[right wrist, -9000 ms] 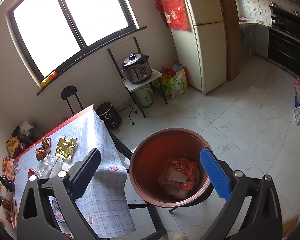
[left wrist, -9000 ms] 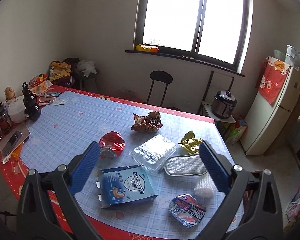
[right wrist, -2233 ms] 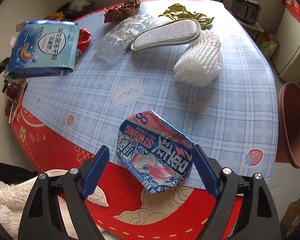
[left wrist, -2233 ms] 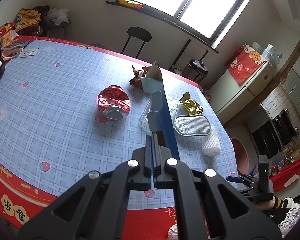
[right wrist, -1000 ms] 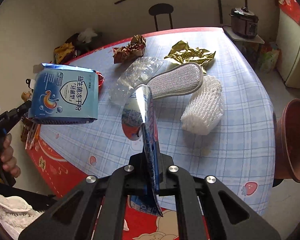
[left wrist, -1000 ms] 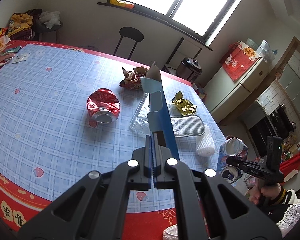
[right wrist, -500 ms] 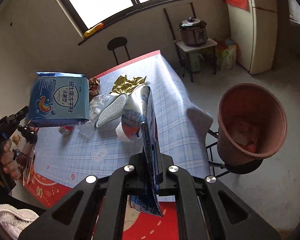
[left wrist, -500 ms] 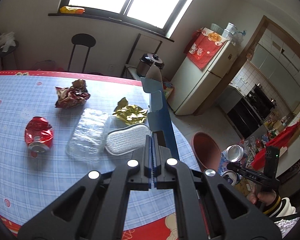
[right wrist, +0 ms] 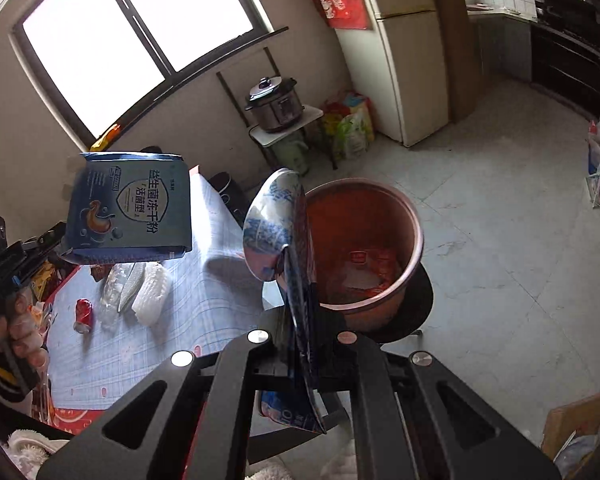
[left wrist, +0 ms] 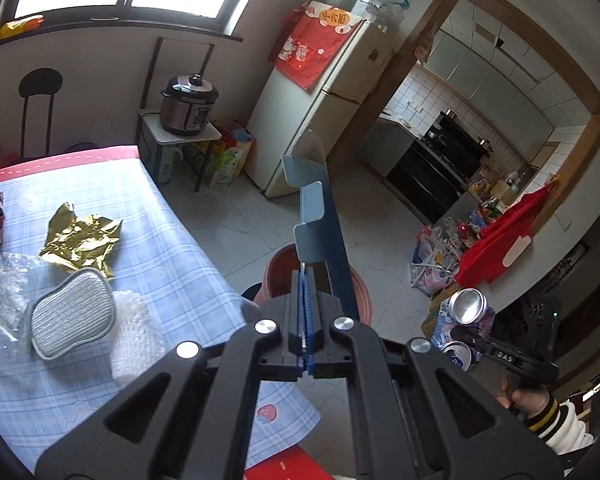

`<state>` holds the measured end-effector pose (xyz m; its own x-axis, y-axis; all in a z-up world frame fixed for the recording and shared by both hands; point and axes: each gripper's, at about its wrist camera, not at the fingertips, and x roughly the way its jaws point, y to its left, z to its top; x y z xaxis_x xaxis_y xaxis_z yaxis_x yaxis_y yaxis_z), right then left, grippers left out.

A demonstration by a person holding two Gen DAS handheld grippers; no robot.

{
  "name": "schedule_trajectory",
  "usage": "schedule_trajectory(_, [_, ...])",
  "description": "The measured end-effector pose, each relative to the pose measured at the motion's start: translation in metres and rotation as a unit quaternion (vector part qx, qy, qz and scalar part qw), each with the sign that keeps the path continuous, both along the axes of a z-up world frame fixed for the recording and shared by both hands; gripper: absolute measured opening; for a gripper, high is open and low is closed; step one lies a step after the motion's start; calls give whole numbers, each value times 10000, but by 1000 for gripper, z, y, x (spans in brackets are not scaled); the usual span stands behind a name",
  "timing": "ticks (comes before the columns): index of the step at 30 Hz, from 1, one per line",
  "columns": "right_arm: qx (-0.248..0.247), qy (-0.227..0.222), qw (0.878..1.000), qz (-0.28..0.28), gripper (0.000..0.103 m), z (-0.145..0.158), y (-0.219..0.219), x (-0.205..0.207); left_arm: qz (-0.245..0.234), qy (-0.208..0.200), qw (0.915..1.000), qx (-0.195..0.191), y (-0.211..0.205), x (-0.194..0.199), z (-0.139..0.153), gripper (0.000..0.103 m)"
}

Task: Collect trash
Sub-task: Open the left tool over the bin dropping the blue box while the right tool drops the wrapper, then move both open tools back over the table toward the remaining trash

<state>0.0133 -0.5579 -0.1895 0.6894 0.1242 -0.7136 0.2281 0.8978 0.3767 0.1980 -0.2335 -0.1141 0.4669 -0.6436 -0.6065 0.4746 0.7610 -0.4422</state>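
Observation:
My left gripper (left wrist: pixel 305 312) is shut on a flattened blue box (left wrist: pixel 320 216), seen edge-on, held in the air above the table's end; the box shows its printed face in the right wrist view (right wrist: pixel 132 208). My right gripper (right wrist: pixel 300 320) is shut on a crushed blue-and-white can (right wrist: pixel 276 224), also in the left wrist view (left wrist: pixel 466 308). A reddish-brown trash bin (right wrist: pixel 414 240) stands on the floor just beyond both grippers, with red wrappers inside; its rim shows in the left wrist view (left wrist: pixel 278 258).
On the blue checked table (left wrist: pixel 172 256) lie a gold wrapper (left wrist: pixel 80 240), a grey mesh pad (left wrist: pixel 72 316), white foam netting (left wrist: pixel 134 336), clear plastic and a crushed red can (right wrist: pixel 83 314). A fridge (left wrist: pixel 320 108), a rice cooker on a stand (left wrist: pixel 188 104) and floor bags (left wrist: pixel 440 252) stand around.
Both grippers have swung right, away from the table and towards the bin, each still holding its item. The bin is now closer and more central in the right wrist view.

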Motion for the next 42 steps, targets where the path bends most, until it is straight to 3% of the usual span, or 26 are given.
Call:
schedule_trajectory(10, [36, 143, 9988, -470, 7, -18, -67, -31, -618, 194, 9969, 438, -147, 50, -45, 8])
schedule_trajectory(13, [43, 149, 9983, -559, 7, -20, -79, -37, -521, 111, 9969, 575, -166, 59, -53, 66])
schedule_trajectory(16, [20, 169, 9980, -602, 7, -20, -82, -35, -430, -39, 9972, 606, -166, 61, -51, 68])
schedule_trajectory(23, [-63, 121, 9990, -420, 7, -17, -80, 3, -67, -477, 9946, 917, -121, 50, -32, 97])
schedule_trajectory(32, [-181, 80, 9996, 188, 7, -16, -52, 105, 911, -505, 9847, 1397, -13, 34, -20, 97])
schedule_trajectory(37, [35, 217, 9995, 218, 10, -19, -43, 150, 1593, -403, 9746, 1521, 54, 17, -17, 97])
schedule_trajectory(38, [-4, 263, 9994, 232, 19, -18, -40, 158, 1684, -354, 9732, 1524, 66, 15, -17, 97])
schedule_trajectory(39, [-42, 293, 9993, 240, 43, -17, -37, 164, 1747, -288, 9725, 1512, 77, 11, -17, 97])
schedule_trajectory(41, [-131, 212, 9995, 186, 76, -11, -31, 169, 1928, -208, 9694, 1507, 96, 5, -17, 97])
schedule_trajectory(42, [-125, 126, 9996, 218, 78, -6, -28, 170, 2018, -206, 9677, 1496, 105, 2, -17, 97])
